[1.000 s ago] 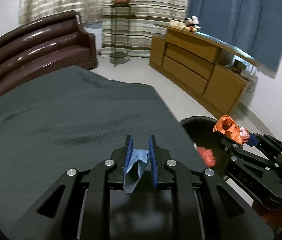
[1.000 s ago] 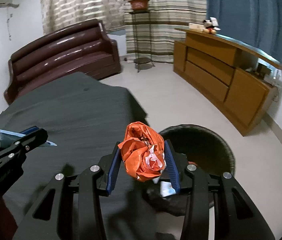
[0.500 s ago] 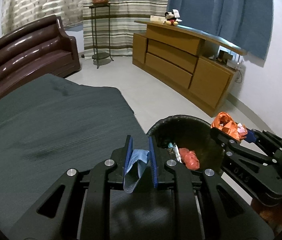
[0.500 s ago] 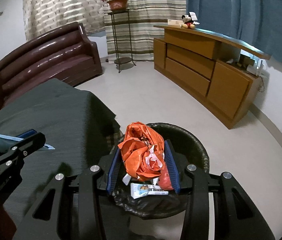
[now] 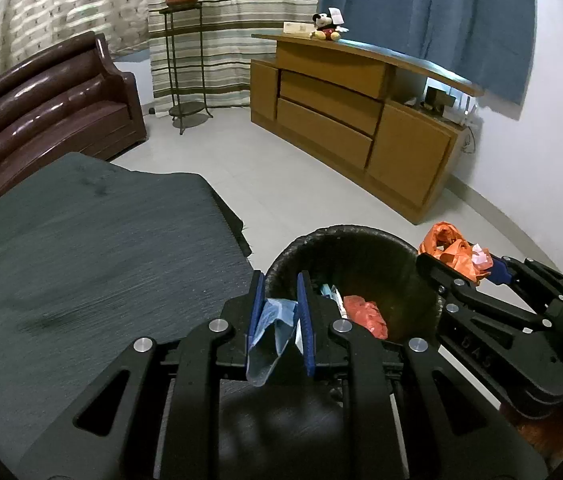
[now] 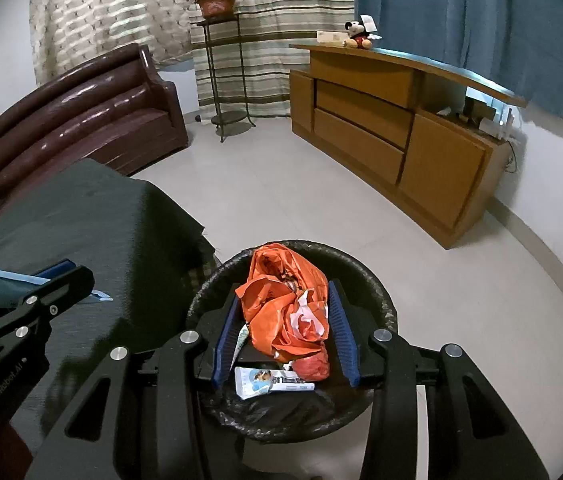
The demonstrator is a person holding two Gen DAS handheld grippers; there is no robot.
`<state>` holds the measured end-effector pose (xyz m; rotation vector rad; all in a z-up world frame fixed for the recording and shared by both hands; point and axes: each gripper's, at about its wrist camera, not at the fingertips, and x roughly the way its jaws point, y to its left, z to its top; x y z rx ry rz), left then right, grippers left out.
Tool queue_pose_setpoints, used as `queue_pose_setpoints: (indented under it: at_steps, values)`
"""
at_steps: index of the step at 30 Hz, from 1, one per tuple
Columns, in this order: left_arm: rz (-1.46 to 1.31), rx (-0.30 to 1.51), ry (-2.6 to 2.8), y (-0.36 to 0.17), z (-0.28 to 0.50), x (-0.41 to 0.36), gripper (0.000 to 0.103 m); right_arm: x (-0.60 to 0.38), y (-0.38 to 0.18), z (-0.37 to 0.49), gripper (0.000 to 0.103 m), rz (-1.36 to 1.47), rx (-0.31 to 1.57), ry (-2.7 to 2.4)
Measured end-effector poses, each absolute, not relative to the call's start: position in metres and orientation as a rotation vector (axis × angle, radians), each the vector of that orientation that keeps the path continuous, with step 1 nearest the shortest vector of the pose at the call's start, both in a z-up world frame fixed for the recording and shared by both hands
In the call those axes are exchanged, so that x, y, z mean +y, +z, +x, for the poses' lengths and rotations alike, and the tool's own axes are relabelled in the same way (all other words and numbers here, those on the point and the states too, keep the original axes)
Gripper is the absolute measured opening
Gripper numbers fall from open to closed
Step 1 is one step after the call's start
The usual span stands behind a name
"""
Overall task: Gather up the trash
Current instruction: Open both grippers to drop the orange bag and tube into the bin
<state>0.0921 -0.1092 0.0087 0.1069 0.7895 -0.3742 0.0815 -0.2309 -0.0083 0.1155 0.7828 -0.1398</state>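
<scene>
Over the near rim of the black trash bin [image 5: 361,240], in the left wrist view, your left tool [image 5: 280,312] is clenched on a crumpled blue wrapper [image 5: 271,332], pinched between its 2 blue pads. Inside the bin lie a red scrap [image 5: 365,314] and some pale paper. On the bin's left sits the table [image 5: 81,260] under its dark cloth. At the bin's right rim, your right tool [image 5: 461,264] grasps an orange plastic bag [image 5: 447,248].

Directly above the bin [image 6: 365,268], in the right wrist view, your right tool [image 6: 285,328] is grasping that orange plastic bag [image 6: 285,304]; the pads press both sides of the bundle. Below it in the bin rest a red wad [image 6: 313,366] and a printed white packet [image 6: 269,380]. Left of the bin, over the table [image 6: 101,220], your left tool [image 6: 61,280] grips the blue wrapper [image 6: 9,286].
</scene>
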Motion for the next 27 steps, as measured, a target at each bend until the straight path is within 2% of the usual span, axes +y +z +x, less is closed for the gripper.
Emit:
queue_pose_setpoints:
  at_steps: [27]
  values:
    - [0.172,0.831,-0.384,-0.019,0.119,-0.155,0.018,-0.26,-0.026,0.093,0.043,0.142,0.806,-0.211]
